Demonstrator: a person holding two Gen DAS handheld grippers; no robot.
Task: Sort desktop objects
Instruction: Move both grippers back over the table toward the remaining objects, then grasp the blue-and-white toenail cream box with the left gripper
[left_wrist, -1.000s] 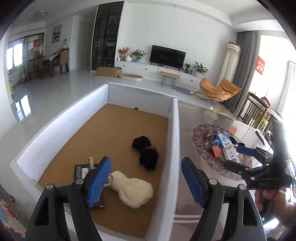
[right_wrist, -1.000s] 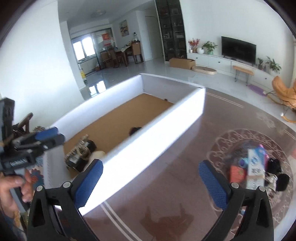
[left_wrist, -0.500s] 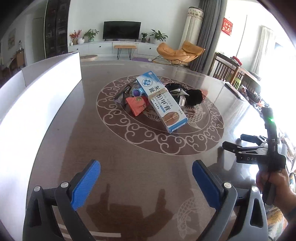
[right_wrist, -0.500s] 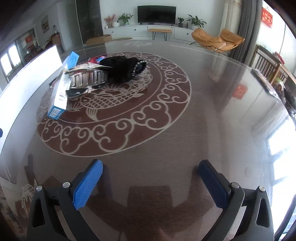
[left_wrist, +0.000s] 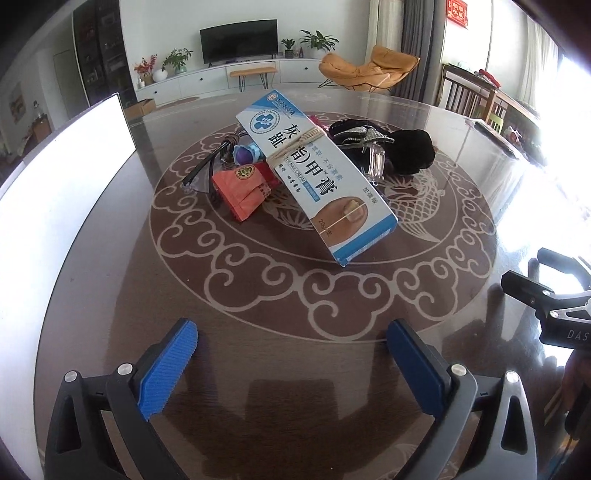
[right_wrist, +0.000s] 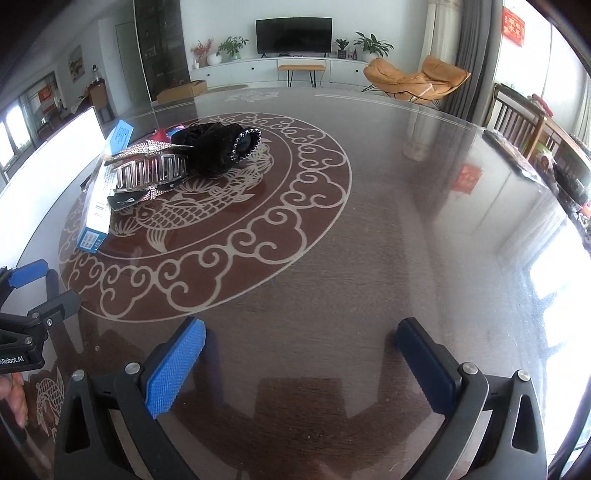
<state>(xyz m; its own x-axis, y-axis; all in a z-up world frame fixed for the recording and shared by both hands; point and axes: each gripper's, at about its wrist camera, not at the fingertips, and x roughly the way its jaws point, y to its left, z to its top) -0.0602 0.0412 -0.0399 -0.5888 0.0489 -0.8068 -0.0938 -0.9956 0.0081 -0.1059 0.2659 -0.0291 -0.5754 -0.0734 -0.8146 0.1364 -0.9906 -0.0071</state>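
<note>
A pile of objects lies on the round patterned table (left_wrist: 280, 314). A long blue-and-white cream box (left_wrist: 314, 173) tied with string rests on top; it also shows in the right wrist view (right_wrist: 103, 184). Beside it are an orange-red pouch (left_wrist: 240, 188), glasses (left_wrist: 201, 173), a purple-blue small item (left_wrist: 245, 153), a clear hair claw (right_wrist: 147, 173) and a black fabric piece (right_wrist: 214, 151). My left gripper (left_wrist: 291, 365) is open and empty, short of the pile. My right gripper (right_wrist: 301, 362) is open and empty, to the right of the pile.
A white box wall (left_wrist: 55, 177) stands along the table's left side. The other gripper shows at each view's edge: the right one (left_wrist: 554, 310), the left one (right_wrist: 26, 317). Chairs and a side table stand beyond the table's right rim.
Both views swung from the white box to the table, then closer to the pile. The left gripper has come nearer the cream box. Both stay open.
</note>
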